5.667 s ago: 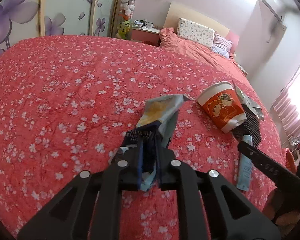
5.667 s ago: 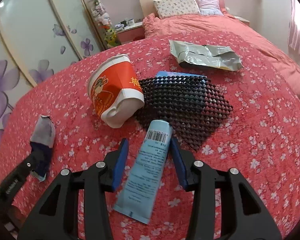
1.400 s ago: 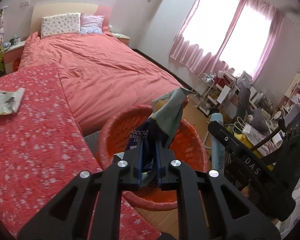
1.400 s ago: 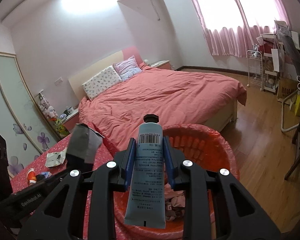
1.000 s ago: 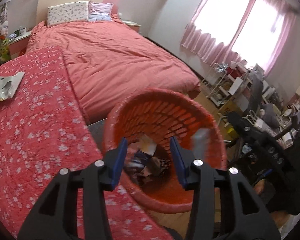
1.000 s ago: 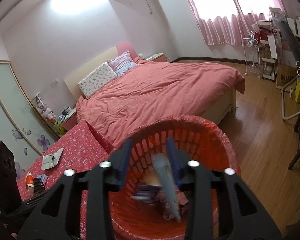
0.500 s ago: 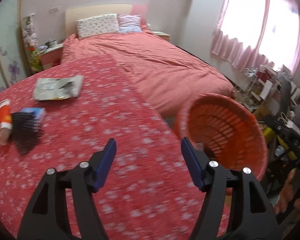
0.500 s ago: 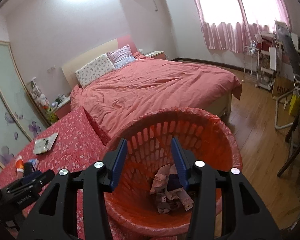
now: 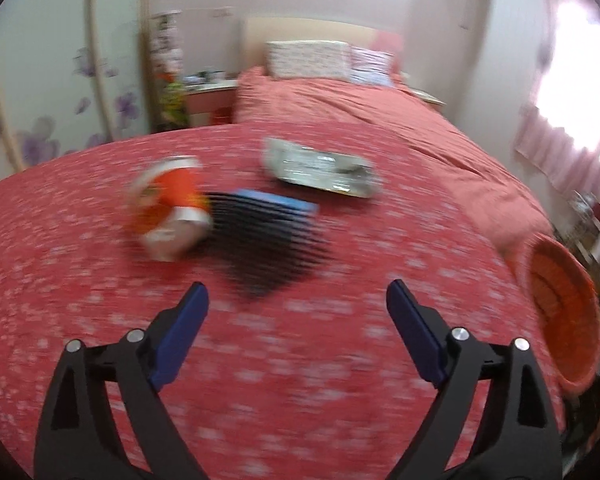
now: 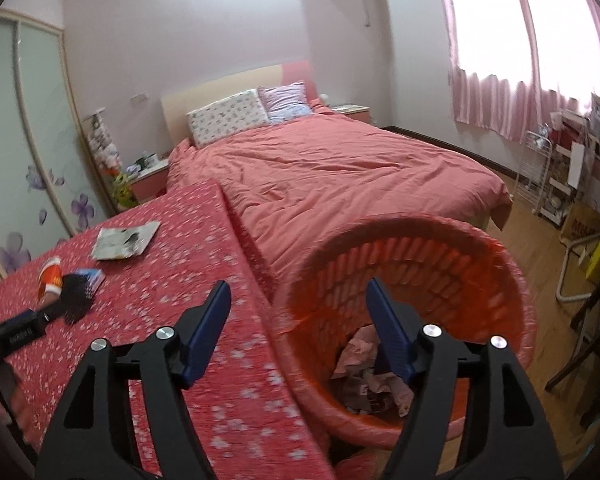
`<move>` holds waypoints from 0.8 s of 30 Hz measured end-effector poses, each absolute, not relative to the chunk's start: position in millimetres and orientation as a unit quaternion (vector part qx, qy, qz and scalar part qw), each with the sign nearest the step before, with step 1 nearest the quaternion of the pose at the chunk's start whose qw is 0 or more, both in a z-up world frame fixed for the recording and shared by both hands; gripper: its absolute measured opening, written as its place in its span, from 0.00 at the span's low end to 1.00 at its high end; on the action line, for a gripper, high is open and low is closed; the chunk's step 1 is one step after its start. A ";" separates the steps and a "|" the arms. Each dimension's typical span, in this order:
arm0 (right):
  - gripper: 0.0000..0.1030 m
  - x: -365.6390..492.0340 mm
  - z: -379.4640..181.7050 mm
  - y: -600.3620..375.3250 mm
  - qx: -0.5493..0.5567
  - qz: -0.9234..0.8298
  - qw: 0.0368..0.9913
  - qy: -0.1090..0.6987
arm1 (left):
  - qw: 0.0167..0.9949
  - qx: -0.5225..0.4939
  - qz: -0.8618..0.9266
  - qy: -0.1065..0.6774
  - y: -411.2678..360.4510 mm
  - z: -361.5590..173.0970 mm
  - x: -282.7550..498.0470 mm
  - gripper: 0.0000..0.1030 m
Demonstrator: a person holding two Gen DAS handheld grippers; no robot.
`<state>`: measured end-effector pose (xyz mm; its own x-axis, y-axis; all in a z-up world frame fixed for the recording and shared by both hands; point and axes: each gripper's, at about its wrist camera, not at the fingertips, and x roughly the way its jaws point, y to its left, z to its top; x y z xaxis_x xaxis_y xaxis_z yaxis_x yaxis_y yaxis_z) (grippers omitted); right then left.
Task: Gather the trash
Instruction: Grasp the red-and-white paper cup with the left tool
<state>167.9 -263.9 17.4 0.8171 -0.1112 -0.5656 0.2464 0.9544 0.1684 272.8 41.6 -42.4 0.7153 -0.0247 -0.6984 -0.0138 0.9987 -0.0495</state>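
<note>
Your left hand-held gripper [image 9: 296, 304] and right hand-held gripper [image 10: 298, 300] both opening, empty; cup [image 9: 168, 208] mid-frame (blurred), basket [image 10: 412, 280] lower right.

Flowered red cloth [image 9: 80, 280]: bare in front of the opening, empty left gripper [image 9: 296, 300]. Obstacles ahead, clustered mid-surface: orange cup [image 9: 168, 208] on its side, touching black studded mat [image 9: 268, 248]; blue box [image 9: 276, 202] under mat's far edge; silver foil wrapper [image 9: 320, 168] beyond, apart. Orange basket [image 10: 500, 264] off the cloth's edge, mouth unobstructed, crumpled trash [image 10: 364, 380] at bottom.
</note>
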 end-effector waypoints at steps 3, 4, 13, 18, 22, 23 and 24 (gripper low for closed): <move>0.79 173.3 15.2 -245.7 0.106 -0.082 0.947 0.292 | 0.926 -0.036 0.042 0.373 73.3 -42.6 282.2 0.92; 0.82 175.3 14.3 -240.2 0.102 -0.079 0.947 0.293 | 0.925 -0.044 0.056 0.374 84.9 -43.8 286.5 0.92; 0.86 190.2 1.0 -196.3 0.068 -0.064 0.943 0.318 | 0.906 -0.110 0.093 0.397 134.3 -54.2 337.9 0.93; 0.86 195.0 -1.8 -188.2 0.063 -0.058 0.942 0.324 | 0.903 -0.102 0.097 0.405 136.5 -56.2 362.3 0.92; 0.86 201.1 -3.7 -182.7 0.066 -0.054 0.941 0.328 | 0.896 -0.108 0.092 0.420 139.1 -63.4 373.6 0.83; 0.86 201.8 -4.0 -180.8 0.066 -0.053 0.941 0.329 | 0.894 -0.114 0.090 0.423 140.9 -65.2 375.3 0.79; 0.86 202.3 -4.2 -179.0 0.065 -0.052 0.940 0.330 | 0.893 -0.118 0.089 0.426 142.3 -66.5 376.6 0.75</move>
<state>202.3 -179.0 -4.2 0.7772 -0.0547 -0.6269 0.1399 0.9863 0.0874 376.6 142.3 -66.5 0.6213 0.0574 -0.7815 -0.2591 0.9563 -0.1357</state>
